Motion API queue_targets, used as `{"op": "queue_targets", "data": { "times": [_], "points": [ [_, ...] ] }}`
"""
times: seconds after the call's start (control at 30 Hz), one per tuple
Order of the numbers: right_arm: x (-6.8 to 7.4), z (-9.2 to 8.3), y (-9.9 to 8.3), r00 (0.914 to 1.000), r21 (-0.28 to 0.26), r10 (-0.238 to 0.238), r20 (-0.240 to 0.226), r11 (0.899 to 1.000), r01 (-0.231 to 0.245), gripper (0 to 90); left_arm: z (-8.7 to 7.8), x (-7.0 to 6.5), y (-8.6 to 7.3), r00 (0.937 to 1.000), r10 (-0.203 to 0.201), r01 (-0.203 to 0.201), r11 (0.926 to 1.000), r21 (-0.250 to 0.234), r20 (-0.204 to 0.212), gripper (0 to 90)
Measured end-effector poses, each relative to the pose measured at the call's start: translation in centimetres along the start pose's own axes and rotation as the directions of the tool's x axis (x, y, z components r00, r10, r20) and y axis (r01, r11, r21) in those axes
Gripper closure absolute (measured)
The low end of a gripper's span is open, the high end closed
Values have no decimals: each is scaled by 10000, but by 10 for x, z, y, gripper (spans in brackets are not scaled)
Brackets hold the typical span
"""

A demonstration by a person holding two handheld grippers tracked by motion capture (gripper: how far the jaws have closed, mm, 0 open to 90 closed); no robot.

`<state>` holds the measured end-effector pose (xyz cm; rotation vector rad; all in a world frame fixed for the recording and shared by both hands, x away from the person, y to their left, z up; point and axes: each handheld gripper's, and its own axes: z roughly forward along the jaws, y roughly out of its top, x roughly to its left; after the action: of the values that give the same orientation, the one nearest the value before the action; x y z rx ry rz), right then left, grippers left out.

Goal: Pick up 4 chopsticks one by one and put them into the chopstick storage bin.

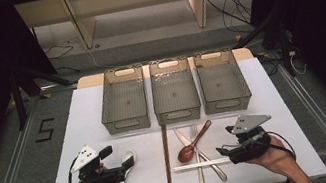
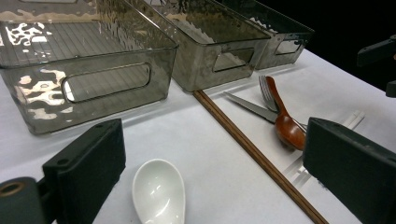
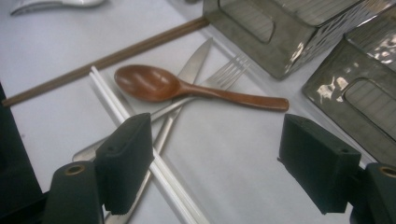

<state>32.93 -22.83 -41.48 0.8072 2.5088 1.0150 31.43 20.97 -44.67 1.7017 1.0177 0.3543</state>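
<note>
Nothing is sorted yet: all three smoky clear plastic bins (image 1: 176, 100) are standing empty. The left gripper (image 1: 127, 164) is hovering, jaws released, over the white ceramic soup spoon (image 2: 159, 191). The right gripper (image 1: 221, 152), jaws spread wide too, is hanging over the white chopsticks (image 3: 154, 163), brown wooden spoon (image 3: 187, 87), steel knife (image 3: 194, 63) and fork (image 3: 229, 70), all waiting on the table.

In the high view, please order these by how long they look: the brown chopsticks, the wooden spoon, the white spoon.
1. Brown chopsticks, clearly the longest; they run from the trays to the table's near edge.
2. Wooden spoon.
3. White spoon; the left hand-held gripper covers part of it, so this last rank is unsure.
</note>
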Motion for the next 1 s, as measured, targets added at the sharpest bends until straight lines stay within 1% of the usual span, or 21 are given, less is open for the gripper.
{"op": "queue_targets", "data": {
  "times": [0.03, 0.07, 0.1, 0.13, 0.27, 0.33, 0.37, 0.4, 0.43, 0.53, 0.6, 0.7, 0.73, 0.77, 0.83, 0.87, 0.9, 0.97, 1.0],
  "points": [
    [-3, 2, 3, 9996, 297, -240, -166, 9993, 245, 285, 0, 0, 0, 10000, -22, 22, 10000, -3, 10, 55],
    [-3, 2, 3, 9996, 297, -240, -166, 9993, 245, 285, 0, 0, 0, 10000, -9, 9, 10000, 7, 10, 55],
    [-5, 5, 5, 9985, 544, -510, -200, 9972, 520, 295, 0, 0, 0, 10000, 7, -7, 10000, 14, 5, 55],
    [-5, 7, 6, 9978, 693, -614, -258, 9956, 630, 298, 1, 0, 0, 10000, -12, 12, 10000, -6, 15, 55],
    [-8, 15, 8, 9932, 1331, -1027, -551, 9851, 1092, 337, 1, 0, 0, 10000, -13, 13, 10000, 5, 23, 55],
    [-9, 19, 8, 9903, 1595, -1228, -653, 9784, 1319, 366, 1, 0, 0, 10000, -21, 21, 10000, -2, 19, 55],
    [-9, 21, 8, 9874, 1727, -1358, -812, 9738, 1481, 382, 1, 0, 0, 10000, -16, 16, 10000, 0, 19, 55],
    [-9, 21, 8, 9874, 1727, -1358, -812, 9738, 1481, 382, 1, 0, 0, 10000, 12, -12, 10000, 2, 15, 55],
    [-8, 25, 8, 9837, 2039, -1489, -1004, 9647, 1668, 405, 1, 0, 0, 10000, 6, -6, 10000, 0, 11, 55],
    [-7, 31, 6, 9752, 2416, -1739, -1367, 9489, 2031, 461, 1, 0, 0, 10000, -1, 1, 10000, -3, 13, 55],
    [-7, 34, 5, 9695, 2565, -1878, -1576, 9403, 2238, 491, 1, 0, 0, 10000, -5, 5, 10000, 3, 13, 55],
    [-7, 38, 3, 9642, 2820, -1979, -1764, 9284, 2421, 529, 1, 0, 0, 10000, 35, -35, 10000, 3, 9, 55],
    [-7, 39, 2, 9639, 2908, -1944, -1819, 9258, 2416, 541, 1, 0, 0, 10000, 15, -15, 10000, 2, 20, 55],
    [-7, 40, 2, 9617, 2951, -1963, -1911, 9230, 2470, 551, 1, 0, 0, 10000, 14, -14, 10000, 4, 21, 55],
    [-7, 41, 1, 9611, 2991, -1953, -1955, 9214, 2481, 558, 1, 0, 0, 10000, 16, -16, 10000, 5, 14, 55],
    [-7, 43, 1, 9573, 3076, -2033, -2057, 9152, 2605, 576, 1, 0, 0, 10000, 12, -12, 10000, 10, 9, 55],
    [-7, 44, 0, 9563, 3118, -2063, -2071, 9126, 2644, 579, 0, 1, 0, 10000, 14, -14, 10000, 13, -9, 55],
    [-6, 45, 0, 9518, 3202, -2130, -2209, 9059, 2771, 586, 0, 1, 0, 10000, 8, -8, 10000, 9, -7, 55],
    [-6, 46, 0, 9505, 3186, -2190, -2202, 9049, 2823, 592, 0, 1, 0, 10000, 12, -12, 10000, 8, -11, 55]
  ]
}}
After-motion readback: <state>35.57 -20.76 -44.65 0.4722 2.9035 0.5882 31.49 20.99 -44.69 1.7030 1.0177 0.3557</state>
